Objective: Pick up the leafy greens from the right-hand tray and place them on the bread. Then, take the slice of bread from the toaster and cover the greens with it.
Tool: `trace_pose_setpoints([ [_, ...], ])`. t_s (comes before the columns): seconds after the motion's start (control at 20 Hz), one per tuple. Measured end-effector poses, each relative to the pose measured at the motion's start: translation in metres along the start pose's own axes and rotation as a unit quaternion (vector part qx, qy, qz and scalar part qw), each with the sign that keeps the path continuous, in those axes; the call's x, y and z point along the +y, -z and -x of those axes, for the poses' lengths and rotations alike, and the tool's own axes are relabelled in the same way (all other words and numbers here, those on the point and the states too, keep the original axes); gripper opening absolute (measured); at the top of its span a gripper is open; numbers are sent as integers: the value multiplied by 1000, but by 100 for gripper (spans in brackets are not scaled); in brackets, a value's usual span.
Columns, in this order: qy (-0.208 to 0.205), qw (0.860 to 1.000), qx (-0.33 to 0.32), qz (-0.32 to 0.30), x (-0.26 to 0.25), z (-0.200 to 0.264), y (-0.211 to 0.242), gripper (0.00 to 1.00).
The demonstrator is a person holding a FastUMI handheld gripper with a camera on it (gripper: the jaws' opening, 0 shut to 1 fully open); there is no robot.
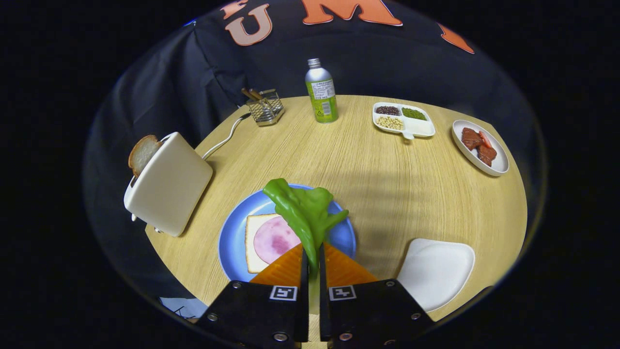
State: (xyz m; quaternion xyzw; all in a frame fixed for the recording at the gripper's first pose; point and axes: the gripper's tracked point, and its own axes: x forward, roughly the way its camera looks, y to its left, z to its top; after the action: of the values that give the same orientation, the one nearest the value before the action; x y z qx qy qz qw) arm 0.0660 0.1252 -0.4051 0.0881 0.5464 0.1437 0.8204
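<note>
My gripper (313, 254) is shut on the leafy greens (302, 208), whose stem is pinched between both fingers while the leaves stick out ahead, raised over the blue plate (231, 237). On that plate lies a bread slice (253, 242) topped with a pink round of ham (273, 239), just left of the fingers. A cream toaster (167, 184) stands to the left of the plate with a slice of bread (142, 153) poking out of its slot. The white right-hand tray (436, 271) sits to the right of the fingers, bare.
At the table's far side stand a wire holder with sticks (265, 107), a green-labelled metal bottle (321, 92), a divided white dish of beans (403, 119) and a white plate of meat pieces (479, 147). The toaster's cord (225, 138) runs back toward the holder.
</note>
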Motion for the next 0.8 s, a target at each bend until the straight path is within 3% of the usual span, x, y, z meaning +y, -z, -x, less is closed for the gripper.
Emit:
trace_pose_setpoints([
  [0.6, 1, 1000, 18, 18, 29, -33, 7, 20],
  [0.8, -18, 1000, 21, 11, 42, -31, 6, 40],
])
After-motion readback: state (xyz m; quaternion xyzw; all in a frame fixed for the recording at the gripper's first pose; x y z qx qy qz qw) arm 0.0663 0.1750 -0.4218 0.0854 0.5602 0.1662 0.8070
